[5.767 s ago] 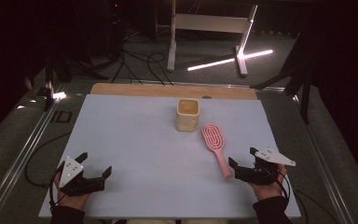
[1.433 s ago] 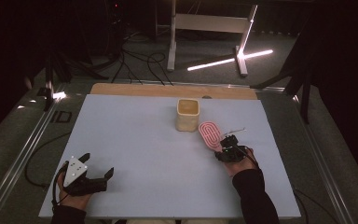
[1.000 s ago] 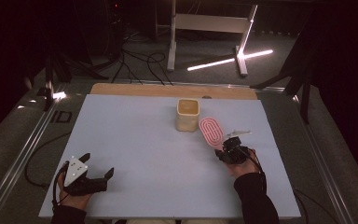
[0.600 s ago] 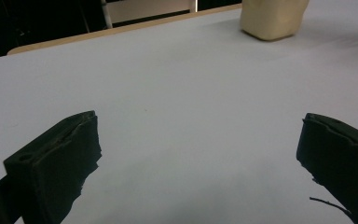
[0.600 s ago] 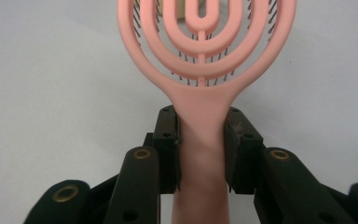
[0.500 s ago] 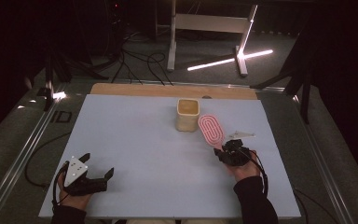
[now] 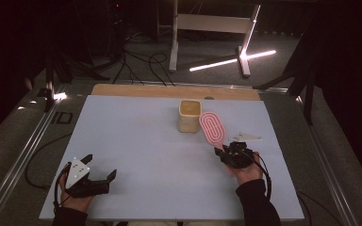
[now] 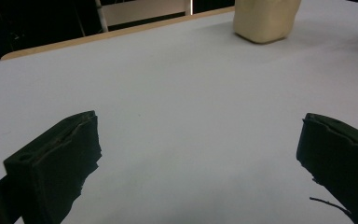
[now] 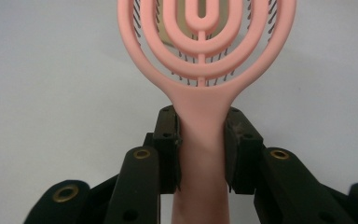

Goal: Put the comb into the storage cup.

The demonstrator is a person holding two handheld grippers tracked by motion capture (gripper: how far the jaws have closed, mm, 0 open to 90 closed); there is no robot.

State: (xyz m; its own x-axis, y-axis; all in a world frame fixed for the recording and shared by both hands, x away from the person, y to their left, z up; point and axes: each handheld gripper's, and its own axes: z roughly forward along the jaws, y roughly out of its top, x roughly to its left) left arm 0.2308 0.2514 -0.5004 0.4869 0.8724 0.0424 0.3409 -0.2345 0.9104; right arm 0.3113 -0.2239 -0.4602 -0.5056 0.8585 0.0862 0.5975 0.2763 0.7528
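A pink hairbrush [image 7: 212,128] with an open looped head is lifted off the table, its head tilted up toward the cream cup [image 7: 189,115]. My right gripper [image 7: 226,153] is shut on the brush's handle [image 9: 200,144], both pads pressing its sides just below the head [image 9: 205,42]. The cream cup shows through the brush's loops in the right gripper view. My left gripper [image 7: 100,169] rests near the table's front left corner, jaws wide apart with nothing between them; its two fingers [image 8: 56,163] frame bare table, with the cup [image 8: 265,18] far ahead.
The pale blue table top [image 7: 136,141] spreads between the two hands. A wooden strip [image 7: 169,90] runs along its far edge. Beyond it stand a white frame [image 7: 207,23], a lit light bar [image 7: 231,60] and floor cables.
My right gripper has carried the brush slightly right and raised it, so the head now stands more upright beside the cup. The left gripper has stayed put.
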